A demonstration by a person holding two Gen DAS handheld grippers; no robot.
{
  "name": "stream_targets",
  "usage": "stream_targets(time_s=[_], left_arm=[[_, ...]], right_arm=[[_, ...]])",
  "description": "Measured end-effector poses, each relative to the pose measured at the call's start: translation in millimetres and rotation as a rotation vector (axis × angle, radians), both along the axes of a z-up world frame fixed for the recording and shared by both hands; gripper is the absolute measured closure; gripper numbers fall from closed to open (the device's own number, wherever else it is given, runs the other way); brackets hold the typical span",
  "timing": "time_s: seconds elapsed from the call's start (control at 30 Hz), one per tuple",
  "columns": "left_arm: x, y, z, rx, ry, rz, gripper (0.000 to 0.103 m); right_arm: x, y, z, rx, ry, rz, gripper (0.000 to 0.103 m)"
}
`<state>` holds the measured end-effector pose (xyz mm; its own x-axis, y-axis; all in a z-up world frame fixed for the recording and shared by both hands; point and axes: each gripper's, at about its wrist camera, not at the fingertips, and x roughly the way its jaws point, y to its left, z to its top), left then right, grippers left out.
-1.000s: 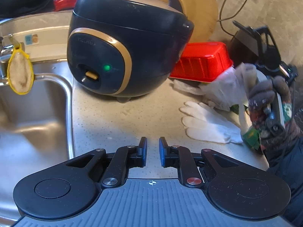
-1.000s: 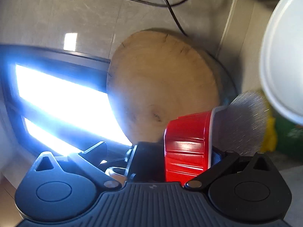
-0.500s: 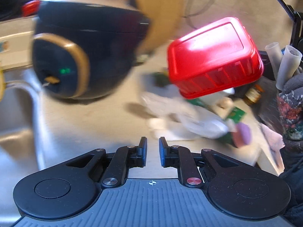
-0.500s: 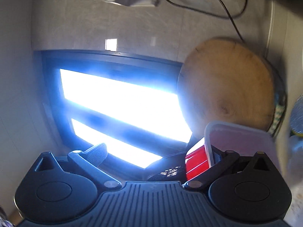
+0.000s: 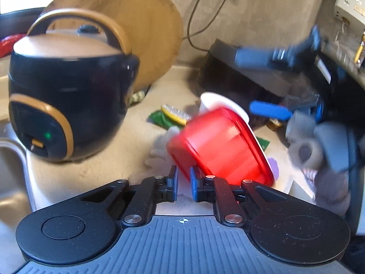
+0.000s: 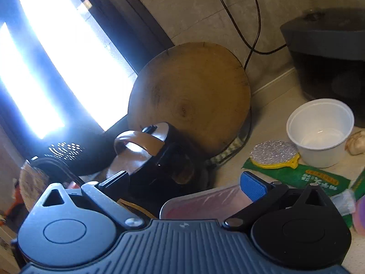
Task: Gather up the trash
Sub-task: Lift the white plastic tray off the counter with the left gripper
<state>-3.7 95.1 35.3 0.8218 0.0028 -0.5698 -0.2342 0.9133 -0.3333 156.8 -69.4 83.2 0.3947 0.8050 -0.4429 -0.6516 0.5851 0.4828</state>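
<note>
Right gripper (image 6: 182, 187) spread wide around red container (image 5: 219, 146), grip itself unclear, left gripper (image 5: 183, 183) jaws just narrowed, empty, rice cooker (image 5: 68, 91) beside wooden board (image 5: 141, 29)

A black rice cooker (image 5: 68, 105) with gold trim stands on the table (image 5: 102, 159). Behind it, a round wooden cutting board (image 6: 189, 93) leans against the wall, beside a black cable (image 6: 251, 34).

red container (image 5: 219, 146): I see it motion-blurred just beyond my left jaws
right gripper (image 5: 285, 54): smeared, upper right, state unreadable
white bowl (image 5: 219, 102): mostly hidden behind the container
</note>
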Motion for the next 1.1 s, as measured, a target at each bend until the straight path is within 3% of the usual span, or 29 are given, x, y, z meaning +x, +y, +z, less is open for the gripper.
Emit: stream_targets(time_s=[0.3, 0.4, 0.57, 0.67, 0.87, 0.97, 1.1], left_arm=[[-0.6, 1.6, 27.1, 0.024, -0.104, 0.044, 0.089], [6.5, -7.7, 25.7, 0.041, -0.074, -0.036, 0.089], [4.4, -28.4, 15.6, 0.197, -0.005, -0.077, 0.089], [-11.4, -20.7, 14.3, 0.194, 0.015, -0.074, 0.088], [-38.4, 3.6, 4.5, 0.139, 0.128, -0.014, 0.088], [-37.3, 7.0, -6.8, 0.127, 0.165, 0.011, 0.088], [-27.8, 6.6, -26.0, 0.122, 0.227, 0.010, 0.088]], right_arm=[[-0.8, -21.1, -21.2, -0.250, -0.149, -0.230, 0.000], [5.1, -30.3, -32.3, -0.306, -0.139, -0.296, 0.000], [7.2, -43.9, -49.7, -0.399, -0.140, -0.366, 0.000], [2.5, -47.9, -60.6, -0.442, -0.149, -0.365, 0.000], [-19.9, -62.2, -100.1, -0.472, -0.059, -0.320, 0.000], [-30.6, -67.5, -122.4, -0.452, 0.031, -0.282, 0.000], [-40.7, -67.3, -141.1, -0.467, 0.067, -0.286, 0.000]])
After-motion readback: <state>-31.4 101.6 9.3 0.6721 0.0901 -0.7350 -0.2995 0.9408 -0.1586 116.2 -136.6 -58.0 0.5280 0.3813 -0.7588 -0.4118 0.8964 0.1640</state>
